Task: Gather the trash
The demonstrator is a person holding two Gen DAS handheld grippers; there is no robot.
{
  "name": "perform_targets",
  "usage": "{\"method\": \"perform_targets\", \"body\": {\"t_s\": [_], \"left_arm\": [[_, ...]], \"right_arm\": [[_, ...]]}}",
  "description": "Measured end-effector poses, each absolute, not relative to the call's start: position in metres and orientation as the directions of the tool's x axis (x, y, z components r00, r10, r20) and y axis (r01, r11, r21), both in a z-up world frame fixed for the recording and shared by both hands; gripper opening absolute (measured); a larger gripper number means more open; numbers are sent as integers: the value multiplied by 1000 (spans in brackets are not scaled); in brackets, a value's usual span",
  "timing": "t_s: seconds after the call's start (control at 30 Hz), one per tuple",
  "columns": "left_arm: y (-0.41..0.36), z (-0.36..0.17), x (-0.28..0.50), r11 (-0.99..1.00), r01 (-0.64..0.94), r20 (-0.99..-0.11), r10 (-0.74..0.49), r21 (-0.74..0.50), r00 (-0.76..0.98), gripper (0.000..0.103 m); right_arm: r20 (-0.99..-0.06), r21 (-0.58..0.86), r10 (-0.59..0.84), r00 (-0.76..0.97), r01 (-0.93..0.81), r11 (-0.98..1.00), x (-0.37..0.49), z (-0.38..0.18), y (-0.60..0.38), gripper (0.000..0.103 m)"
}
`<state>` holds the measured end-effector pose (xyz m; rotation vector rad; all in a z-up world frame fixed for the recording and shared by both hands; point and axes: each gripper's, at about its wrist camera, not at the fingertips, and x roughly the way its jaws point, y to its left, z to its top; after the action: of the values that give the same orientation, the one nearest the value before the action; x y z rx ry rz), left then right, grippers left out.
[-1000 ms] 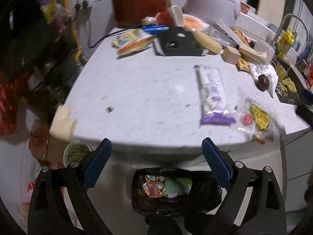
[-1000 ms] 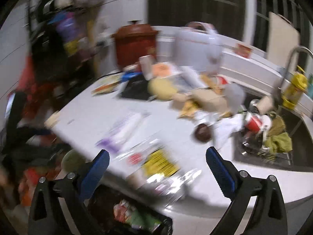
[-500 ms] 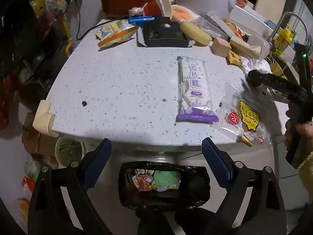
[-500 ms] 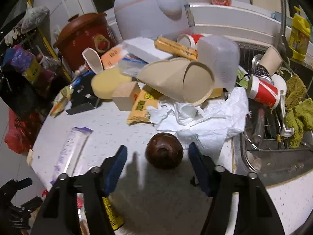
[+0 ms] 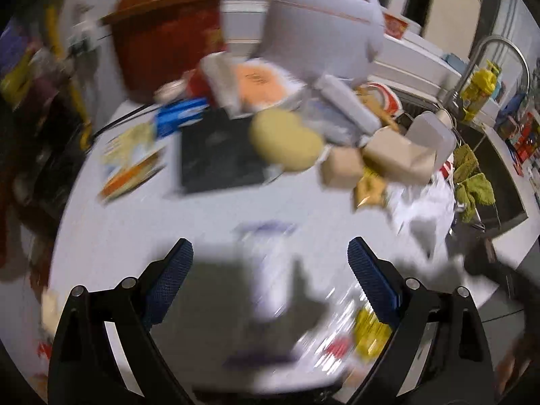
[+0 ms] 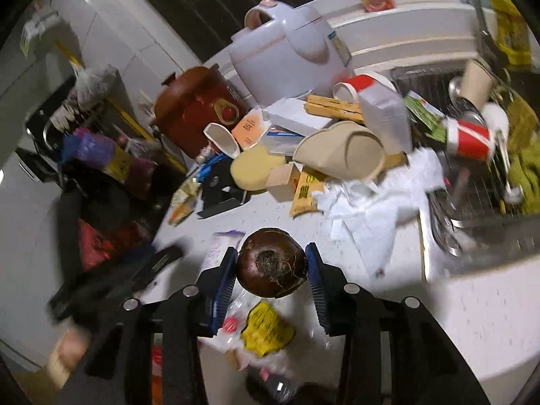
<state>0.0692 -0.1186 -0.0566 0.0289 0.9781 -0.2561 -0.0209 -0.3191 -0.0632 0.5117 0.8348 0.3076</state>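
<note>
In the right wrist view a dark brown round bulb (image 6: 270,270) with a rooty end sits between the blue pads of my right gripper (image 6: 271,253). Its jaws are closing, both pads touch the bulb, and it hangs above the white counter (image 6: 388,303). Below it lies a clear bag with a yellow label (image 6: 263,330). The left wrist view is blurred. My left gripper (image 5: 270,246) stands open and empty over the counter, above a white and purple wrapper (image 5: 270,270). The clear bag (image 5: 368,334) lies by its right finger.
A heap of boxes, cups and crumpled white paper (image 6: 388,195) fills the back of the counter. Behind it stand a white rice cooker (image 5: 324,33) and a red-brown pot (image 5: 168,33). A black tray (image 5: 216,155) lies mid-counter. The sink (image 6: 472,168) holds dishes at right.
My right gripper narrowed onto the brown bulb, rolled and lifted it off the counter. The left gripper swept forward from above the trash bin to over the counter; the bin left its view.
</note>
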Motion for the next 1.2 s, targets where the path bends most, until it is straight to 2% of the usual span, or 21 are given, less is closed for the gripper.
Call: {"method": "perform_targets", "body": {"t_s": [0.23, 0.37, 0.53, 0.57, 0.63, 0.67, 0.7, 0.8, 0.9, 0.97, 1.07, 1.2], "left_arm": [[-196, -83, 129, 954, 294, -849, -202, -59, 488, 91], [-198, -99, 150, 972, 230, -864, -155, -48, 479, 91], [-192, -109, 163, 979, 178, -873, -168, -95, 457, 90], [-192, -109, 162, 978, 181, -868, -178, -104, 463, 84], [-189, -106, 161, 973, 187, -855, -212, -137, 474, 63], [-187, -107, 161, 965, 196, -848, -250, -176, 468, 42], [-186, -106, 160, 957, 205, -842, -280, -206, 461, 39], [-189, -105, 156, 958, 235, -847, -257, -162, 465, 39], [-188, -105, 156, 955, 229, -843, -275, -186, 461, 38], [-185, -103, 152, 948, 242, -832, -301, -207, 466, 38], [-178, -99, 146, 935, 264, -814, -340, -237, 470, 38], [-161, -82, 131, 906, 274, -776, -419, -323, 471, 38]], "right_arm": [[-623, 567, 439, 647, -14, 824, -64, -71, -338, 42], [-619, 585, 448, 644, -2, 811, -78, -78, -345, 42], [-617, 592, 459, 640, -8, 806, -82, -82, -350, 42], [-615, 595, 462, 639, -9, 804, -81, -83, -351, 42], [-607, 601, 472, 640, -19, 799, -80, -82, -351, 42], [-605, 600, 473, 641, -23, 799, -79, -81, -351, 42], [-600, 600, 477, 642, -32, 799, -78, -80, -351, 42], [-608, 583, 470, 640, -42, 812, -70, -80, -349, 40], [-647, 495, 403, 648, -45, 868, -66, -86, -347, 40], [-655, 414, 340, 675, -55, 908, -68, -89, -350, 47], [-649, 448, 338, 682, -15, 894, -67, -94, -372, 51], [-621, 398, 271, 735, -2, 917, -55, -75, -383, 72]]}}
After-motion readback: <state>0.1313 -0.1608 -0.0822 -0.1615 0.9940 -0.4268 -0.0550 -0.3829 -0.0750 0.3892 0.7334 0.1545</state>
